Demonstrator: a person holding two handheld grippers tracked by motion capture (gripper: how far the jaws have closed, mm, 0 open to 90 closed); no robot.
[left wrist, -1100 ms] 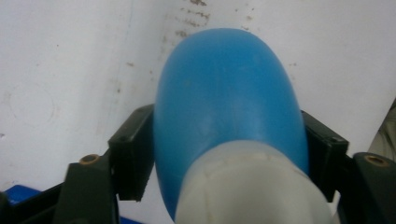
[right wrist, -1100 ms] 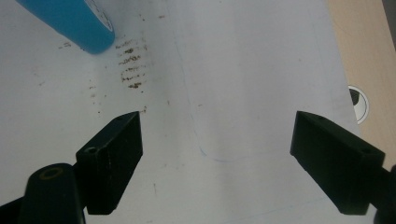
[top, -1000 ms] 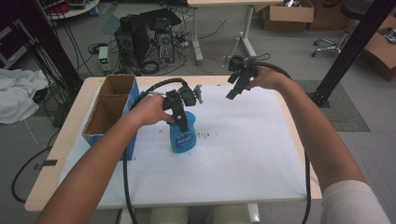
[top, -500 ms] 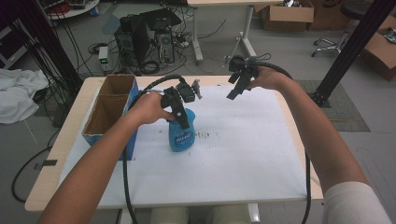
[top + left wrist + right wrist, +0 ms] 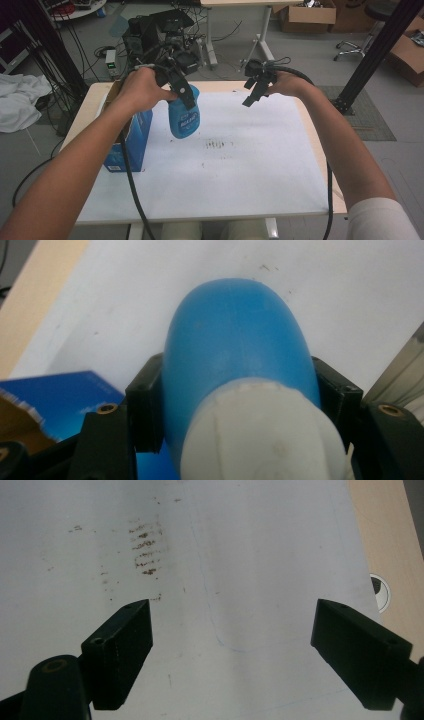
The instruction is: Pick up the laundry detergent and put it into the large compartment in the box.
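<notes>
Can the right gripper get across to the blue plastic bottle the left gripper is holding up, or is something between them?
Probably yes. The right gripper is open and holds nothing, and only bare white table sheet lies between it and the blue plastic bottle. The left gripper clamps the bottle's upper part, leaving its lower body free.

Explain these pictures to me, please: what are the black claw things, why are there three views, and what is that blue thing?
No robot here: a person holds a hand-operated claw, called a gripper, in each hand. The high view looks down on the table from above the person. The other two come from small cameras riding on each gripper, looking along its black jaws. The left gripper is clamped on a blue bottle with a white cap, lifted off the white sheet that covers the table. The right gripper is open, holding nothing, above the sheet. A blue cardboard box stands at the table's left edge. The dark specks on the sheet are stains.
</notes>
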